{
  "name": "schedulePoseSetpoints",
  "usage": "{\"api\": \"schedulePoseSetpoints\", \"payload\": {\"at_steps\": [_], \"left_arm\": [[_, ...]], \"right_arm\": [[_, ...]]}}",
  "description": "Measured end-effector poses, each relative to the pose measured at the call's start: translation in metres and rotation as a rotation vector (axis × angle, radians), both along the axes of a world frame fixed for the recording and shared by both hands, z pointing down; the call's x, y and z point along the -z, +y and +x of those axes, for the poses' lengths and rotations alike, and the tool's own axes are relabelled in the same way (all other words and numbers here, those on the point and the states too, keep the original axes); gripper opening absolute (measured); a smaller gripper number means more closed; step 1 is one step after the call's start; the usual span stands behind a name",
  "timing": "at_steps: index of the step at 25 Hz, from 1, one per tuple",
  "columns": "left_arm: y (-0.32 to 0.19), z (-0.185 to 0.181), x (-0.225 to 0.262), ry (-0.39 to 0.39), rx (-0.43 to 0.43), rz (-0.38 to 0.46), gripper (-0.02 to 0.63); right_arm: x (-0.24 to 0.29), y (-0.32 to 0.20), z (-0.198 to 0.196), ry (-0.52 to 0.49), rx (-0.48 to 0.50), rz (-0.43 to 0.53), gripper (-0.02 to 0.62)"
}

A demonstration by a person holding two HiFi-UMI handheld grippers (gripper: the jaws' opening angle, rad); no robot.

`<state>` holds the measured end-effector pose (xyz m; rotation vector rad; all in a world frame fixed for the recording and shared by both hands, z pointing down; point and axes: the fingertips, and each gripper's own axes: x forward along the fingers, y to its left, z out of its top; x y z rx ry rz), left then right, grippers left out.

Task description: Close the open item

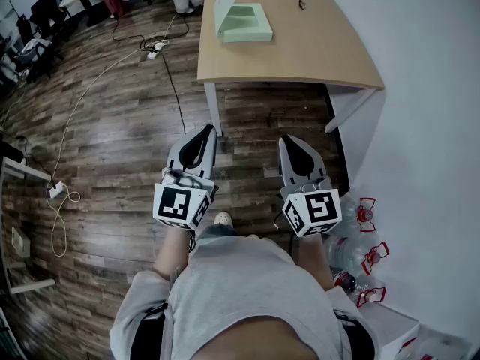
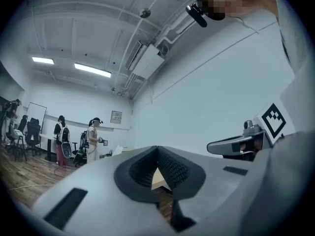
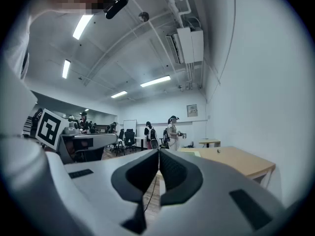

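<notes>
Left tongs (image 1: 208, 130) and right tongs (image 1: 288, 139) side by side, above floor (image 1: 112, 126). Ahead of both: table (image 1: 300, 58), beside wall (image 1: 427, 88) on the right of right tongs. On table's far part, ahead of left tongs: box (image 1: 247, 25). Right of box, ahead of right tongs: small item (image 1: 301, 4). On floor, ahead and left of left tongs: cable (image 1: 174, 88) and power strip (image 1: 154, 49). Right of and just behind right tongs, by wall: bottles (image 1: 364, 246). Far ahead-left: people (image 2: 92, 139).

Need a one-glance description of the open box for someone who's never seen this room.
Find the light wooden table beside the white wall. On its left part in the head view sits a pale green box, lid standing up. The only other thing on the tabletop is a tiny dark object.
</notes>
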<state>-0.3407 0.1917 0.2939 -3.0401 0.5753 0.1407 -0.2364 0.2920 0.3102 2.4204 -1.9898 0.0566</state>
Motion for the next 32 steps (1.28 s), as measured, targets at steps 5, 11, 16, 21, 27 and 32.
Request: {"api": "schedulePoseSetpoints", "payload": {"at_steps": [5,11,16,21,27,32], "left_arm": [[0.003,-0.007,-0.001,-0.006,-0.002,0.005,0.015],[0.002,-0.011,-0.004,-0.005,0.001,0.003,0.015],[-0.005,-0.013,-0.003,-0.001,0.001,0.004,0.015],[-0.014,-0.009,-0.004,0.0,-0.004,0.002,0.015],[-0.034,-0.002,-0.006,-0.006,-0.015,0.019,0.015],[-0.054,0.001,-0.009,-0.012,-0.044,0.057,0.015]], "right_arm": [[-0.001,0.001,-0.006,-0.005,-0.003,-0.001,0.015],[-0.004,-0.001,-0.01,-0.009,-0.003,-0.002,0.015],[-0.004,-0.007,-0.011,-0.004,-0.005,-0.008,0.015],[-0.006,-0.017,-0.009,-0.006,-0.008,-0.013,0.015],[-0.004,-0.038,-0.004,-0.02,-0.01,0.021,0.015],[-0.007,-0.058,-0.004,-0.028,-0.033,0.04,0.015]]}}
